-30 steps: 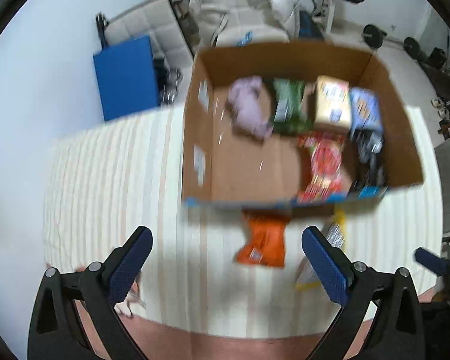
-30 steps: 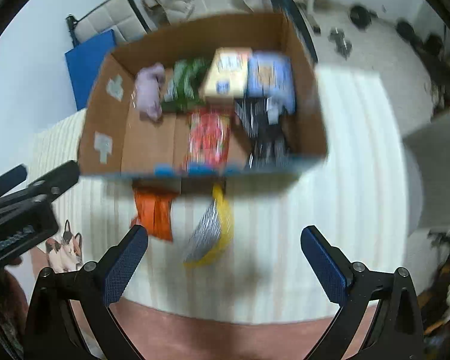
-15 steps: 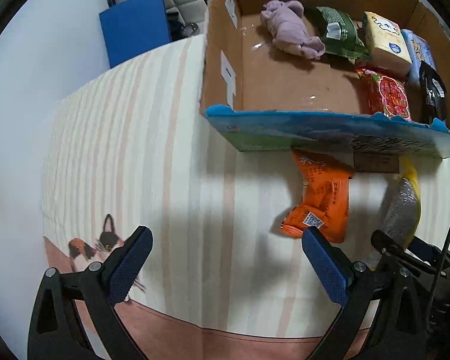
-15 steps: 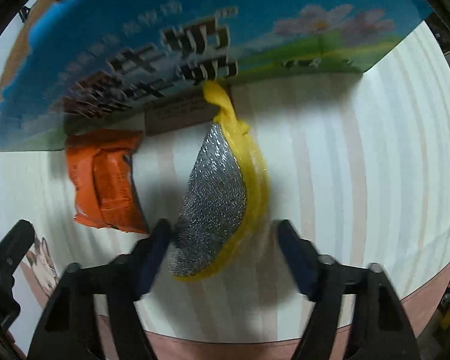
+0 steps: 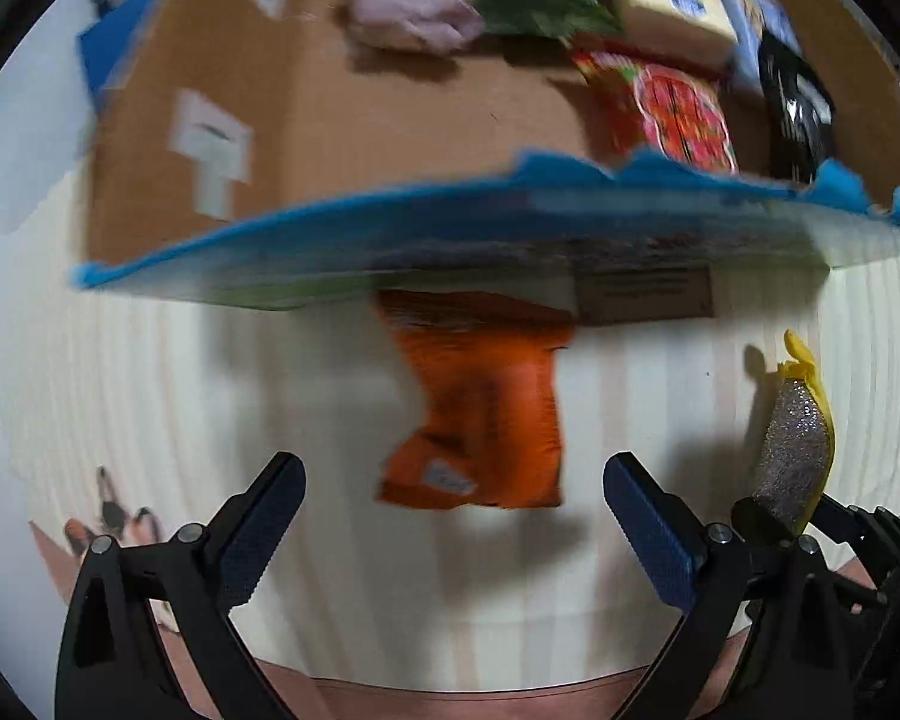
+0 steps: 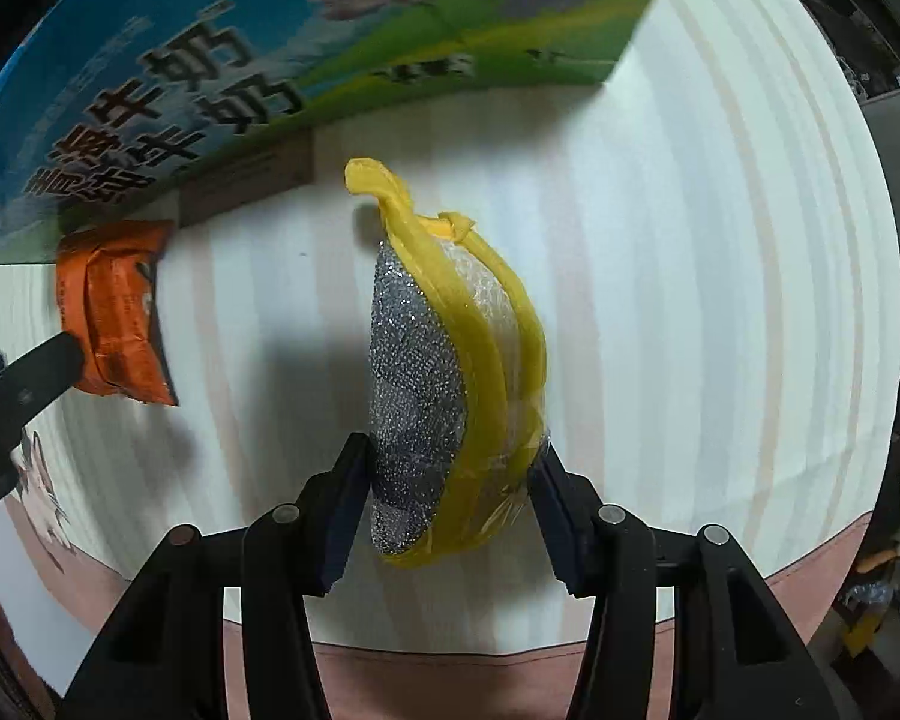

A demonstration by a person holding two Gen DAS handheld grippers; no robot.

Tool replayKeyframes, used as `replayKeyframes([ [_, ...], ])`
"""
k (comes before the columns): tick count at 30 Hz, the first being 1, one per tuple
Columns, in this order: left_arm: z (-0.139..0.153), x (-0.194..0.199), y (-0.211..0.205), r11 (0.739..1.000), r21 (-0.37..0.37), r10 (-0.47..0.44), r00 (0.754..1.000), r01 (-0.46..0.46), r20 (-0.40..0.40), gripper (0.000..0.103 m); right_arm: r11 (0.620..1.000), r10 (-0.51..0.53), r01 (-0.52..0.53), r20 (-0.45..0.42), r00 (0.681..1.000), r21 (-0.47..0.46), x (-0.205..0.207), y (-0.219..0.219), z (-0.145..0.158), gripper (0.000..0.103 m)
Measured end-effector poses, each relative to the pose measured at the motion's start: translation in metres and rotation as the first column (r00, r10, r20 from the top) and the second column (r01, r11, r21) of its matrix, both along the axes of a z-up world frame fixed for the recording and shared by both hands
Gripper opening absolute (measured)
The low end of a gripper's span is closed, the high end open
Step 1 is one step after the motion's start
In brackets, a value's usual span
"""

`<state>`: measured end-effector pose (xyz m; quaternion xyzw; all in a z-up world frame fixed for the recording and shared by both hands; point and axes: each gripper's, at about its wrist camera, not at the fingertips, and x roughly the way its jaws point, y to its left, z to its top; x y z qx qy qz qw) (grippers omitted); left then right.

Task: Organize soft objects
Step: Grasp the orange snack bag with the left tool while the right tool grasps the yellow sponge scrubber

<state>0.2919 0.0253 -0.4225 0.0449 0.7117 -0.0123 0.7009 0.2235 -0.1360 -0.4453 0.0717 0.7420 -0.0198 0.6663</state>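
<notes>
Yellow-and-silver scrubber pad [image 6: 450, 372], wrapped in clear film, sits between the fingers of my right tongs [image 6: 444, 504], pinched at its near end on both flat faces. It looks light and spongy, so it should squash under the pads; the film is probably slick, so I judge a grip across the thick middle is safer than the thin yellow tail. It stands on edge near the right side of the striped cloth [image 6: 720, 240], just in front of the cardboard box [image 5: 342, 120].

My left tongs [image 5: 450, 516] are spread wide with nothing in them, hovering over the orange snack pouch [image 5: 480, 408], whose far end is tucked against the box's front wall. The pouch looks crinkly, light and floppy; I'd take it across the middle, not by a corner seam.

The box already holds 6 or so soft packs.
</notes>
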Motion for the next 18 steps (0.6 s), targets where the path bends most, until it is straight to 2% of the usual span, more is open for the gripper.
replayKeyframes([
  [1, -0.004, 0.002, -0.001, 1.000, -0.006, 0.000, 1.000, 0.000, -0.010, 0.099, 1.000, -0.002, 0.002, -0.002, 1.000, 0.002, -0.002, -0.002, 0.000, 0.055],
  [2, -0.011, 0.005, -0.004, 1.000, -0.016, 0.000, 1.000, -0.001, -0.029, 0.092, 1.000, -0.003, 0.003, -0.003, 1.000, 0.003, -0.002, -0.002, -0.001, 0.055],
  [3, -0.016, 0.007, -0.004, 1.000, -0.015, 0.003, 0.999, -0.003, -0.046, 0.076, 1.000, -0.004, 0.005, -0.006, 1.000, 0.007, -0.004, -0.004, -0.001, 0.055],
  [4, -0.020, 0.008, -0.005, 1.000, -0.013, 0.005, 0.998, -0.005, -0.059, 0.068, 1.000, -0.004, 0.004, -0.008, 1.000, 0.010, -0.005, -0.006, -0.002, 0.055],
  [10, -0.017, -0.006, -0.003, 1.000, -0.017, 0.025, 0.998, -0.026, -0.057, 0.067, 1.000, 0.018, -0.017, -0.031, 0.999, 0.026, -0.016, -0.007, -0.005, 0.054],
  [18, -0.015, -0.084, 0.010, 0.993, -0.057, 0.094, 0.988, -0.102, -0.126, 0.067, 0.989, 0.145, -0.143, -0.083, 0.986, 0.030, -0.062, 0.000, -0.010, 0.054],
])
